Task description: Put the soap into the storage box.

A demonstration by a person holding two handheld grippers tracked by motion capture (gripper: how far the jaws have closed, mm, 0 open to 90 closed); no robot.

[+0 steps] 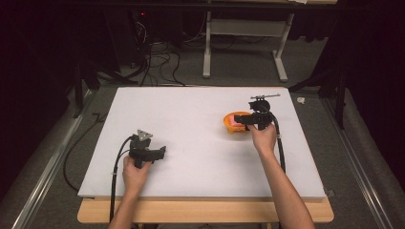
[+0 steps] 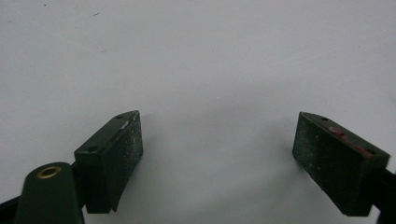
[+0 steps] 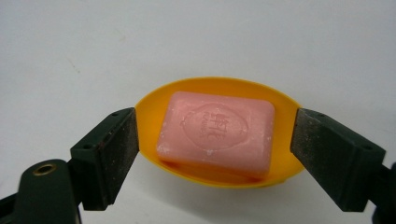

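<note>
soap (image 3: 217, 135) in dish (image 3: 152, 105) — between open tongs (image 3: 215, 144)

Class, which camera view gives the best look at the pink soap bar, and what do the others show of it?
The right gripper view: the soap bar lies close up in the yellow dish, its stamped oval legible. The high view shows it small, partly behind the right gripper. The left gripper view looks at white tabletop.

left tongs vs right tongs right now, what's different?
The left tongs have nothing but bare white table between the jaws; the right tongs straddle an orange dish holding a pink soap bar. From above, the left tongs sit near the table's front, the right tongs farther back. Both are open wide, each held in one hand.
</note>
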